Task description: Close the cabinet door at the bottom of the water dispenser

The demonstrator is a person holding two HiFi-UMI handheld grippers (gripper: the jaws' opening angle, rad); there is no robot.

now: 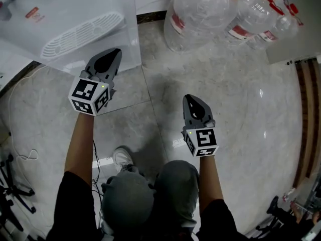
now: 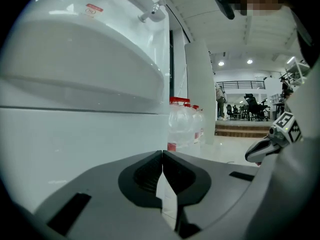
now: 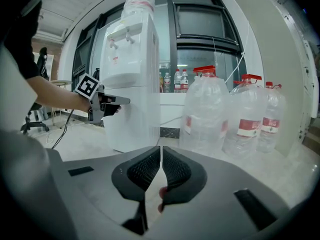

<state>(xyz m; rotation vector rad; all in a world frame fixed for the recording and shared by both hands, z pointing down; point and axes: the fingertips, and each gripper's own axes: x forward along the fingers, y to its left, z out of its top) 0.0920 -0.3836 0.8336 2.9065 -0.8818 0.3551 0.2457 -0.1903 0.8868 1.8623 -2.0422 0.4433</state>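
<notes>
Closest to cam, head view: knees [image 1: 150, 195] in grey trousers, one white shoe [image 1: 122, 158] on glossy grey stone-look floor tiles [image 1: 241, 109]. Right gripper [image 1: 189, 102] hangs over mid-floor. It's matte grey plastic w/ a b/w square-marker cube at the rear. Jaws pinched tip-to-tip, ribbed pads [image 3: 144, 170] touching, nothing between. Left gripper [image 1: 113, 54] is the same build, jaws also closed & empty, tip right at the base of the water dispenser [image 1: 75, 14]. Right gripper view shows that tip against the dispenser front, just under the tap shelf.

Cabinet door [image 3: 132, 126] = smooth flat white panel, lower part of the unit. It looks flush w/ the body, horiz. seam above it. Left gripper view: same panel fills the left side, close up.

Above the door: rounded white moulded shelf, slotted oval drip grille [image 1: 83, 34], two taps [image 3: 129, 35]. Small red/white sticker [image 2: 92, 10] on upper front, print too small to read. Clear bottle [image 3: 138, 4] sits on top.

Further right: row of big clear water bottles [image 3: 205, 114], red caps, red/white label bands, text not legible. Thin cable [image 1: 20, 154] loops on the floor at left.
</notes>
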